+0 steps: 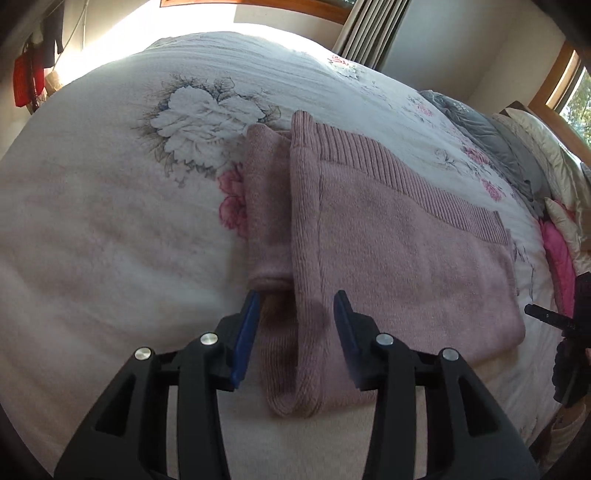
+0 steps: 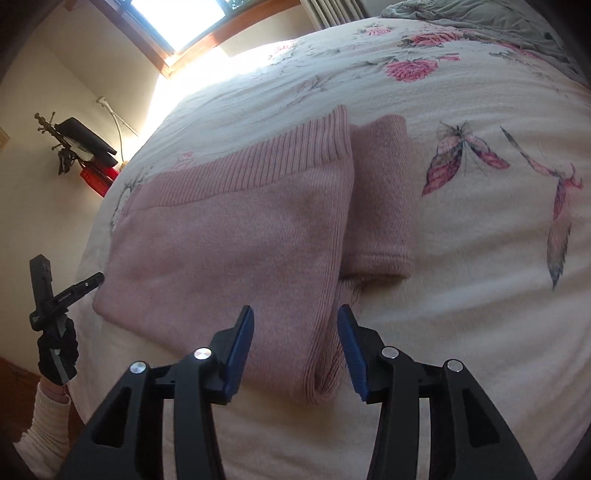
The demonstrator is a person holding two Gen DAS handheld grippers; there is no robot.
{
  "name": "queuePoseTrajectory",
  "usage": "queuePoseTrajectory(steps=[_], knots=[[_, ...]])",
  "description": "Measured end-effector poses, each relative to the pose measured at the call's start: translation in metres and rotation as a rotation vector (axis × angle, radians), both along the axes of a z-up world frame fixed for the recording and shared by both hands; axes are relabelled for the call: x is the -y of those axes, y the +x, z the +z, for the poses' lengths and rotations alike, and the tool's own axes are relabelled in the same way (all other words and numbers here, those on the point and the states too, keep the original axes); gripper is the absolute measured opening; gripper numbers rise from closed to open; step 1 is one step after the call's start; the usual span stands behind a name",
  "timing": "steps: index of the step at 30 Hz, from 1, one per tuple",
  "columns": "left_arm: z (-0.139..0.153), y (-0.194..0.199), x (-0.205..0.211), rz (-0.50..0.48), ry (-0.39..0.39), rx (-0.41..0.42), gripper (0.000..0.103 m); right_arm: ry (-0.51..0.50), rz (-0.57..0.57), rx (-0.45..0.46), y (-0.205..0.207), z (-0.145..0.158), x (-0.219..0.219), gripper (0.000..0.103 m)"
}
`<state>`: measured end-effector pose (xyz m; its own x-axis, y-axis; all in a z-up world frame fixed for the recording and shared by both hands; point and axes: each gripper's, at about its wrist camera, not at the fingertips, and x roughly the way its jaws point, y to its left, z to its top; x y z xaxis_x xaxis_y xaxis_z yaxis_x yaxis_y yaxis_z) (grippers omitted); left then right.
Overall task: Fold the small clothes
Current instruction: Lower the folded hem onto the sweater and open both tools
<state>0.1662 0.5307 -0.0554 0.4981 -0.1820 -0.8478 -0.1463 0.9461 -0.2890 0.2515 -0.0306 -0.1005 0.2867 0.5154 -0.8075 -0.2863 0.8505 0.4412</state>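
Observation:
A pink knitted sweater (image 1: 388, 266) lies folded flat on the flowered bed cover (image 1: 110, 229), ribbed hem on its far side, one sleeve folded alongside it. My left gripper (image 1: 295, 314) hovers open above the sweater's near left corner, blue pads either side of the folded edge, holding nothing. In the right wrist view the same sweater (image 2: 229, 236) fills the middle, its sleeve (image 2: 380, 199) lying to the right. My right gripper (image 2: 295, 328) is open over the near right corner, empty. The other gripper (image 2: 55, 295) shows at the left edge, held by a gloved hand.
Grey and cream bedding with a bright pink piece (image 1: 554, 251) is heaped at the bed's right end. Curtains (image 1: 369, 26) and a window (image 2: 184, 22) stand beyond the bed. A wall hook with dark and red things (image 2: 85, 151) hangs left of the bed.

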Motion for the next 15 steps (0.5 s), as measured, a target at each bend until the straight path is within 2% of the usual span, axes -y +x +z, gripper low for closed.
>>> queuePoseTrajectory(steps=[3, 5, 6, 7, 8, 11, 15], knots=[[-0.007, -0.020, 0.008, -0.002, -0.013, -0.005, 0.032, 0.023, -0.011, -0.022, -0.020, -0.013, 0.004, 0.047], [-0.012, -0.023, 0.014, 0.000, 0.009, -0.014, 0.025, 0.044, -0.019, -0.035, -0.025, -0.019, 0.005, 0.037], [-0.013, -0.023, 0.016, 0.001, 0.015, -0.019, 0.022, 0.063, -0.022, -0.055, -0.026, -0.023, 0.005, 0.024], [-0.014, -0.022, 0.017, 0.006, 0.020, -0.024, 0.017, 0.069, -0.031, -0.073, -0.025, -0.025, 0.006, 0.015], [-0.014, -0.022, 0.017, 0.011, 0.021, -0.027, 0.015, 0.069, -0.038, -0.078, -0.025, -0.025, 0.007, 0.012], [-0.010, -0.020, 0.013, 0.017, 0.009, -0.037, 0.013, 0.120, -0.050, -0.071, -0.028, -0.013, 0.015, 0.009], [-0.014, -0.021, 0.009, 0.008, 0.021, -0.059, 0.011, 0.073, -0.057, -0.078, -0.029, -0.011, 0.020, 0.008]])
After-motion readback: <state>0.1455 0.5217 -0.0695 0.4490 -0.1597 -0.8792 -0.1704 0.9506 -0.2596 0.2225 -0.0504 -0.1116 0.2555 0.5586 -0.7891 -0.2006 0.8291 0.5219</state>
